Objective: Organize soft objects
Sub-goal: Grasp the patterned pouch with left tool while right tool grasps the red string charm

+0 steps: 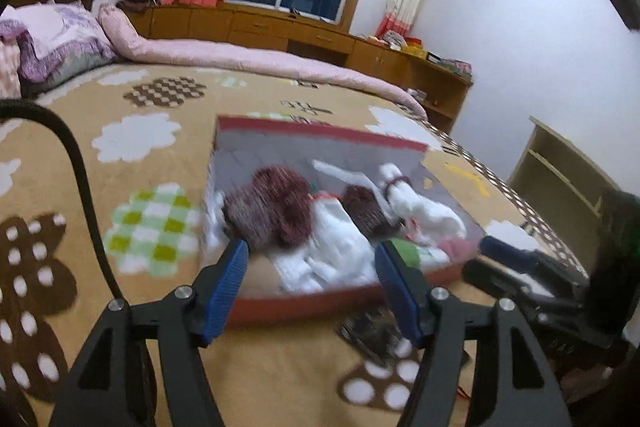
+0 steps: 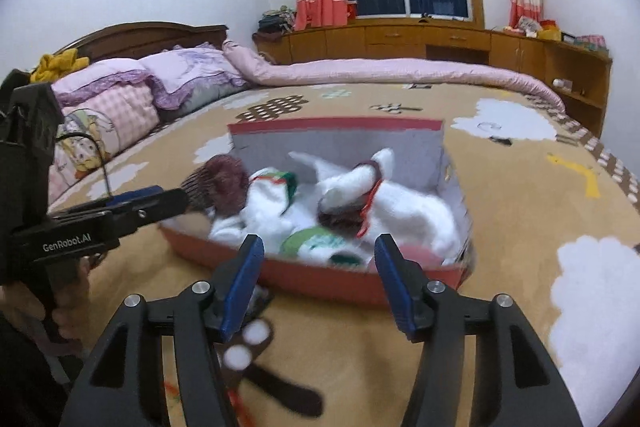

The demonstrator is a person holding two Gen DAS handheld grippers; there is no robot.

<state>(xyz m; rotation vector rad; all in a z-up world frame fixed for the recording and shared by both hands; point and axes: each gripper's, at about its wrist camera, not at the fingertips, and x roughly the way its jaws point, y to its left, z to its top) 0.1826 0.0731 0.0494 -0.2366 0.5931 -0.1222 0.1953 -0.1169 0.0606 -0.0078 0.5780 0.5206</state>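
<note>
A red box with grey inner walls (image 1: pixel 320 131) (image 2: pixel 340 125) sits on the bed and holds several soft toys: white plush pieces (image 1: pixel 340 251) (image 2: pixel 416 211) and maroon knitted ones (image 1: pixel 272 211) (image 2: pixel 224 183). My left gripper (image 1: pixel 310 259) is open and empty, just before the box's near rim; in the right wrist view (image 2: pixel 176 197) it reaches toward the box's left corner. My right gripper (image 2: pixel 318 255) is open and empty over the near rim. A brown and white soft piece (image 2: pixel 256 371) lies on the blanket below it.
The bed has a tan blanket with flower patches (image 1: pixel 152 223), pillows (image 2: pixel 180 75) and a rolled pink quilt (image 2: pixel 400 71) at the far side. Wooden cabinets (image 2: pixel 440 39) line the window wall. A small shelf (image 1: pixel 560 163) stands right of the bed.
</note>
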